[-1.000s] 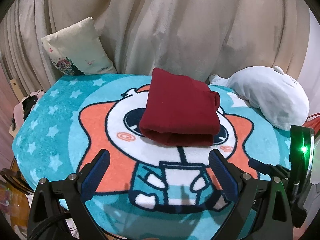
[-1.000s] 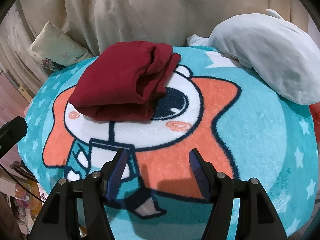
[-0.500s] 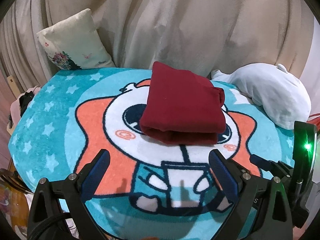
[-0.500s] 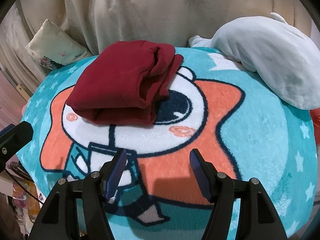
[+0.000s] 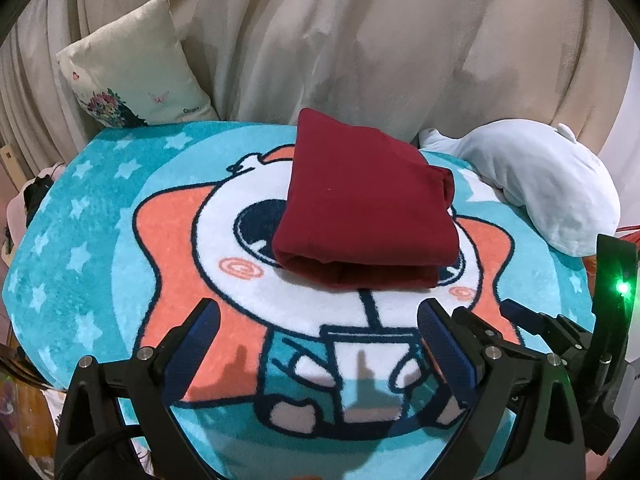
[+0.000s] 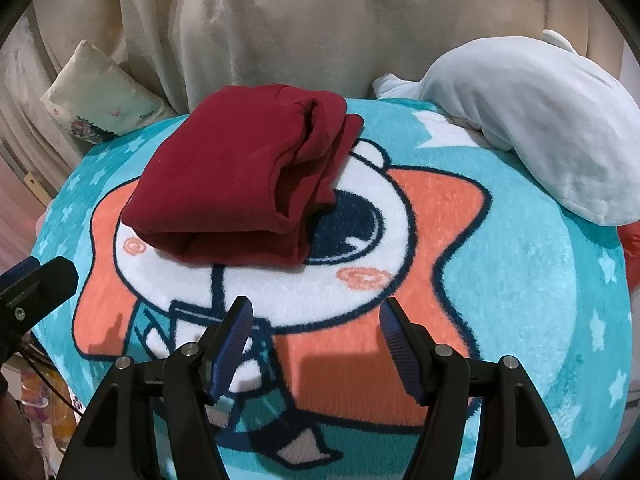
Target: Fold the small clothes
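A dark red garment [image 5: 366, 208] lies folded into a thick rectangle on the teal cartoon blanket [image 5: 92, 240]. It also shows in the right wrist view [image 6: 240, 184], with its layered edges facing right. My left gripper [image 5: 320, 332] is open and empty, held above the blanket just short of the garment's near fold. My right gripper [image 6: 316, 320] is open and empty, near and to the right of the garment. The right gripper's body shows at the left wrist view's right edge [image 5: 552, 332].
A white plush toy [image 6: 532, 112] lies at the back right of the blanket. A cream flowered pillow [image 5: 128, 72] leans at the back left. Beige curtain [image 5: 360, 40] hangs behind. The blanket's left edge drops off to clutter below [image 5: 24, 392].
Both grippers have drawn back and risen a little from the folded garment. The garment has not moved. Both grippers stay open.
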`<control>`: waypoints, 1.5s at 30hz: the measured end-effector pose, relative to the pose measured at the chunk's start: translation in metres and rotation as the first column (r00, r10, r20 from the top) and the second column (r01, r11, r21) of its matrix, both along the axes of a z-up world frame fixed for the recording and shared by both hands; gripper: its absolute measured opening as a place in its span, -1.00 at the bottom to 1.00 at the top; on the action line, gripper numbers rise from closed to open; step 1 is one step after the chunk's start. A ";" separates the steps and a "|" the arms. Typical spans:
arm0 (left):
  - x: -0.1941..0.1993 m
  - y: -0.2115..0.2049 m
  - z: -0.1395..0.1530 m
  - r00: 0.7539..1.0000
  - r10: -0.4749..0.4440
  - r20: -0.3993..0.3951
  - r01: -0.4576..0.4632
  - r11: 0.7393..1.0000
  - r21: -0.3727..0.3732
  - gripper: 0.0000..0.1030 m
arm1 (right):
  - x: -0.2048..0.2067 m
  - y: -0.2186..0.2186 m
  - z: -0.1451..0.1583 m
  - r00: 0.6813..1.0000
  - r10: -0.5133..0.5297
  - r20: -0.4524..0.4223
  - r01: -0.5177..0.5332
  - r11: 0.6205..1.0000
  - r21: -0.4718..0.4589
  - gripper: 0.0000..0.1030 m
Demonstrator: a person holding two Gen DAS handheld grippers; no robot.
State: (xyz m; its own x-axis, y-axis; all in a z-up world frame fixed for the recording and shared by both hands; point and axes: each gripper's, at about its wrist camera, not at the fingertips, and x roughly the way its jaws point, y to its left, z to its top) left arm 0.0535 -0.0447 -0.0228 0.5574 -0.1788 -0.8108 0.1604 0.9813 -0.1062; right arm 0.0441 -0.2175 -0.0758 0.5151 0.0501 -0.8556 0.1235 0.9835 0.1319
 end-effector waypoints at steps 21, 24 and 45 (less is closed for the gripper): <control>0.007 0.010 -0.015 1.000 -0.025 -0.007 0.025 0.999 0.025 0.92 | 0.014 0.014 -0.006 1.000 0.006 0.006 -0.006 0.999 -0.046 0.38; 0.008 0.011 -0.016 1.000 -0.025 -0.007 0.026 0.999 0.029 0.92 | 0.016 0.018 -0.008 1.000 0.011 -0.001 -0.011 0.999 -0.048 0.39; 0.016 0.025 -0.029 0.998 -0.009 -0.056 0.008 1.000 -0.006 0.91 | 0.024 0.037 -0.017 0.999 0.050 -0.019 -0.051 0.997 -0.061 0.40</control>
State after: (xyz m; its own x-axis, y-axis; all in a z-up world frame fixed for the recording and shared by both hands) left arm 0.0698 -0.0194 -0.0522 0.5092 -0.1880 -0.8399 0.1624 0.9793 -0.1207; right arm 0.0685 -0.1803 -0.0925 0.4981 0.0232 -0.8668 0.0750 0.9947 0.0697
